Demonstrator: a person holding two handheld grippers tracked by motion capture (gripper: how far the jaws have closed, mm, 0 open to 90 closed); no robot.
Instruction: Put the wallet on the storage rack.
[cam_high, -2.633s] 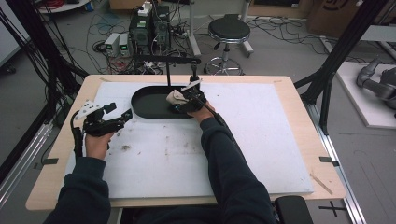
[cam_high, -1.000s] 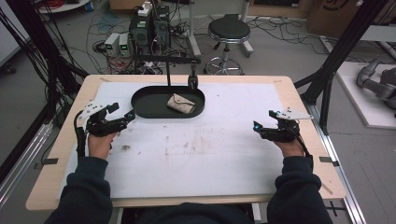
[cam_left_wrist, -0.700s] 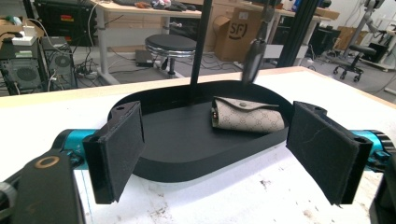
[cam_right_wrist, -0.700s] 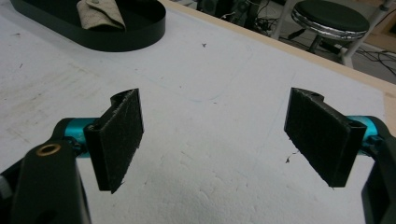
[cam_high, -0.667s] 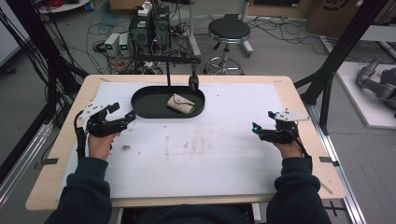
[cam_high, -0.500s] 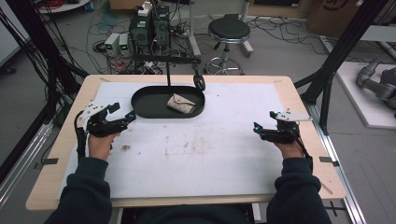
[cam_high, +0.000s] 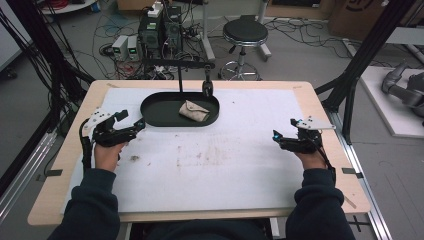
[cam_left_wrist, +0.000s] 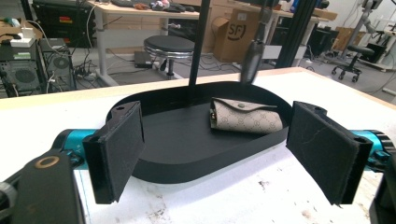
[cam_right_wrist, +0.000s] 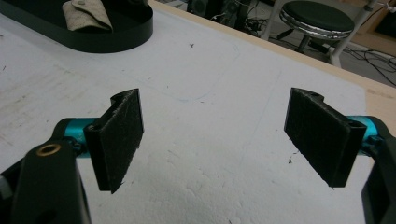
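Note:
A small beige patterned pouch (cam_high: 194, 111) (cam_left_wrist: 246, 115) (cam_right_wrist: 88, 14) lies inside a black oval tray (cam_high: 155, 112) (cam_left_wrist: 177, 149) (cam_right_wrist: 116, 35) at the back middle of the white mat. My left gripper (cam_high: 134, 124) (cam_left_wrist: 229, 158) rests at the mat's left, just short of the tray's left end, open with nothing between its pads. Far to the right my right gripper (cam_high: 276, 137) (cam_right_wrist: 219, 140) sits near the table's right edge, open and empty, pointing left across the mat.
A black stand with a hanging dark piece (cam_high: 207, 88) rises behind the tray. The white mat (cam_high: 225, 160) is stained in the middle. Beyond the table's far edge are a stool (cam_high: 245, 35), computers and cables. A black frame post (cam_high: 350, 95) stands at the right.
The right hand has left the tray, where it hung over the pouch, and drawn back to the right edge. The pouch stays in the tray. The left gripper has not moved.

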